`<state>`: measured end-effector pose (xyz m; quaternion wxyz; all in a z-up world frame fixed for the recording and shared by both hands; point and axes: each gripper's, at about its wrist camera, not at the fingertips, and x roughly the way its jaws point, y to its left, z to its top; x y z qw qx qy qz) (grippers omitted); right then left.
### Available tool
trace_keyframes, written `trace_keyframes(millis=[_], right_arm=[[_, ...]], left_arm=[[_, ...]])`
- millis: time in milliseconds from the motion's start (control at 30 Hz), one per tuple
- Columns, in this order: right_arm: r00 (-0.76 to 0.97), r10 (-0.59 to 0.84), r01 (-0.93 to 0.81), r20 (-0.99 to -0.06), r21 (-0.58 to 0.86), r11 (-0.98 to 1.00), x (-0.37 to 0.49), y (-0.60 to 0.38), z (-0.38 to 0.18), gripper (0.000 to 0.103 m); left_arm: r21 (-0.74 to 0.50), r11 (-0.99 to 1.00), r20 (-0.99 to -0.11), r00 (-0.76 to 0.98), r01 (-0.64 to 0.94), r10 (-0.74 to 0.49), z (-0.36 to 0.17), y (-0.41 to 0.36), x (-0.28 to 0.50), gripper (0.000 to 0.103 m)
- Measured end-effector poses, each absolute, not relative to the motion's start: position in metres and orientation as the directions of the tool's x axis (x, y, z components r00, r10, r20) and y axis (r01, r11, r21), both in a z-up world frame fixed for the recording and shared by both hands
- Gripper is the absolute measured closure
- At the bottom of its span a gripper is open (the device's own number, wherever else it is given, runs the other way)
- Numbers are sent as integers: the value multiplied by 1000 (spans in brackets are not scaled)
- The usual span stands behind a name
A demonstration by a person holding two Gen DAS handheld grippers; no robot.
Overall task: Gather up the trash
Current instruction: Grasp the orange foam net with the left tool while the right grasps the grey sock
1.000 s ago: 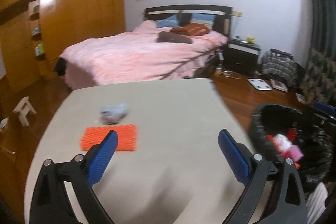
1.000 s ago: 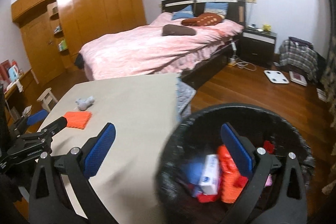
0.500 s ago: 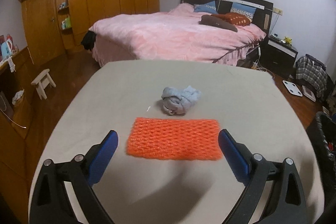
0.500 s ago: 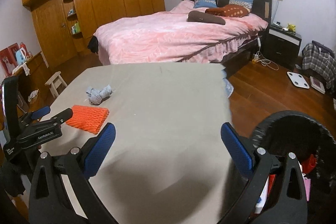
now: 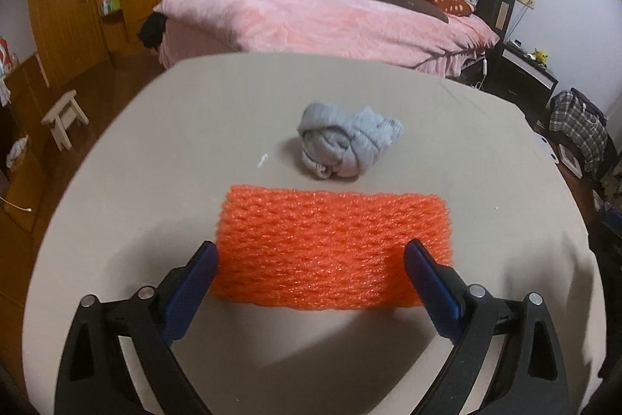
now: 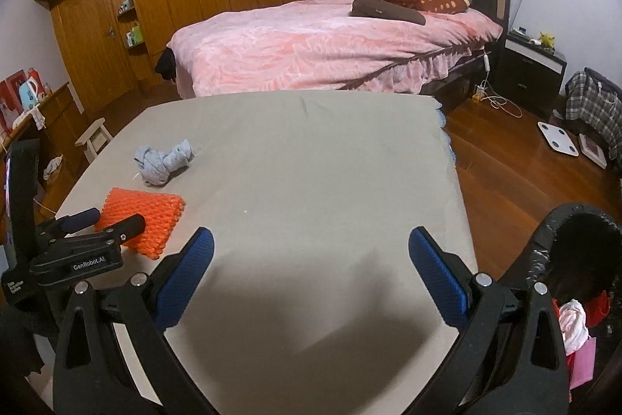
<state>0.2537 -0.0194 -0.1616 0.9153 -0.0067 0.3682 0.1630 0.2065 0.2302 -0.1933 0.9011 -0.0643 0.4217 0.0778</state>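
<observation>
The left hand-held gripper point(image 5: 309, 261) is spread wide and holds nothing. It sits low over the bench point(image 5: 486, 162), right at the near edge of an orange foam net point(image 5: 332, 244). The net lies flat on the bench. One blue finger point(image 5: 194, 279) is by the net's left corner and the other blue finger is near its right side. The pictures do not show if the fingers touch the net.

Just behind the net lies a balled-up grey sock point(image 5: 346, 146). It is near the net but a little apart from it. A tiny white scrap point(image 5: 263, 160) lies on the bench to the left of the sock.

The right hand-held gripper point(image 6: 311, 259) is also spread wide and holds nothing. It hangs over a bare part of the bench, well apart from the net and the sock. In the right wrist view the left hand-held gripper shows at the far left, with its tips at the edge of the orange foam net.

A black trash bin point(image 6: 563, 232) stands on the wooden floor point(image 6: 505, 162) beside the bench, at the right side. It has a black bag in it. Some red, white and pink trash point(image 6: 577, 325) already lies inside.

Behind the bench there is a bed with a pink blanket point(image 6: 311, 49). A small white stool point(image 6: 95, 139) stands on the floor to the left.
</observation>
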Motion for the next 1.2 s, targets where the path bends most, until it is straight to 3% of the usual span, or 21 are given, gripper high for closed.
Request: trace_keyframes(millis=[167, 267, 533, 967, 1200], right_arm=[[668, 290, -302, -685, 106, 947, 255, -18, -170, 5], [662, 288, -296, -692, 111, 949, 255, -19, -174, 5], [655, 283, -291, -700, 112, 950, 253, -21, -178, 5], [673, 293, -308, -679, 103, 946, 260, -14, -167, 5], [667, 326, -354, -670, 101, 930, 269, 16, -163, 5]], left_arm=[[-37, 982, -775, 625, -184, 88, -195, 225, 208, 11], [-32, 986, -771, 632, -165, 81, -195, 221, 207, 23], [-41, 997, -756, 655, -59, 8, -190, 203, 210, 79], [-70, 993, -707, 707, -95, 18, -168, 212, 191, 84], [-55, 978, -681, 724, -203, 112, -157, 255, 180, 84]])
